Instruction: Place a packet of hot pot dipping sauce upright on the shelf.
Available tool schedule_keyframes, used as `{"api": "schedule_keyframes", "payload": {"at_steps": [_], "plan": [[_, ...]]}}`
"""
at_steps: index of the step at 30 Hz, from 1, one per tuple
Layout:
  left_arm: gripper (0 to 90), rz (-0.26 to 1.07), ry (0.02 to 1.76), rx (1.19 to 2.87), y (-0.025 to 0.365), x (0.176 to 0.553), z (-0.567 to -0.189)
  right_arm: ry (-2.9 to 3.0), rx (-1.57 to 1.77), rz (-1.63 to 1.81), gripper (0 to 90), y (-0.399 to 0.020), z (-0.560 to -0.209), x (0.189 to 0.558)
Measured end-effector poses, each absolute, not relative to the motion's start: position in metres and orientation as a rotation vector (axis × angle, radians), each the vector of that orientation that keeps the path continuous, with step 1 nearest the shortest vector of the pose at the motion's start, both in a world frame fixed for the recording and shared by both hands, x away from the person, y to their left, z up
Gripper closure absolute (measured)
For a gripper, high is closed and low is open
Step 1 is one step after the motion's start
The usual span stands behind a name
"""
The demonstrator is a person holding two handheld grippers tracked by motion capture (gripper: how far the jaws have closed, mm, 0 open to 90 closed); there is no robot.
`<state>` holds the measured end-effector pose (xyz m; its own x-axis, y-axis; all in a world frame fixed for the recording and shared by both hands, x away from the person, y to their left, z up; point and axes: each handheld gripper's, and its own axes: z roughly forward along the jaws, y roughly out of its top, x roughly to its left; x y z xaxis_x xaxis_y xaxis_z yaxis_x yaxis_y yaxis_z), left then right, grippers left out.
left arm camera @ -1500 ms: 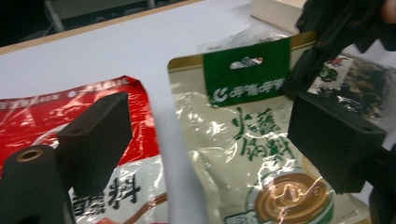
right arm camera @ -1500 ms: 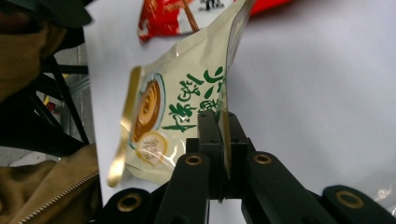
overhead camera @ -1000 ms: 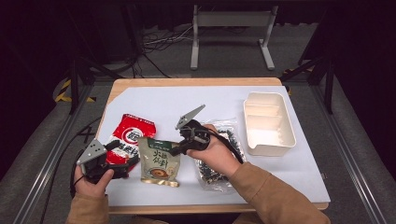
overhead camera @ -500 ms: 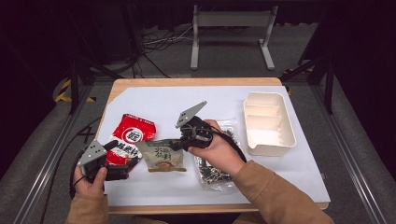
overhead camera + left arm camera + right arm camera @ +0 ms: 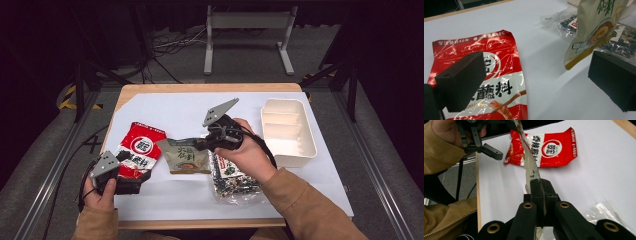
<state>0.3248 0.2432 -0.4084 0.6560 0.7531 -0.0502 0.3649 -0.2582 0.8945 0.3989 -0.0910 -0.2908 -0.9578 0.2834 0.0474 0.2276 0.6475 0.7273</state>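
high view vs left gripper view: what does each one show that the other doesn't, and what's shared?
High view alone: the white tray, the wooden table edge, and the right hand-held gripper shut on the green packet.

Left gripper view alone: the left hand-held gripper seen from behind its own jaws, standing wide apart with nothing between them.

Shared: the red packet, green packet, clear seaweed bag, white table cover.

The crinkled red-and-white foil sachet [image 5: 486, 82] reads "蘸料" in large black characters and "净含量:10克" along its top edge.
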Motion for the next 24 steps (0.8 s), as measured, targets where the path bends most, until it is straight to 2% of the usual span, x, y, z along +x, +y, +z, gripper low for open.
{"api": "schedule_keyframes", "payload": {"at_steps": [24], "plan": [[1.8,0.477,0.84,1.903,0.239,0.326,-0.411,2.637,0.503,1.145,89.6,-0.158,-0.25,0.416]]}}
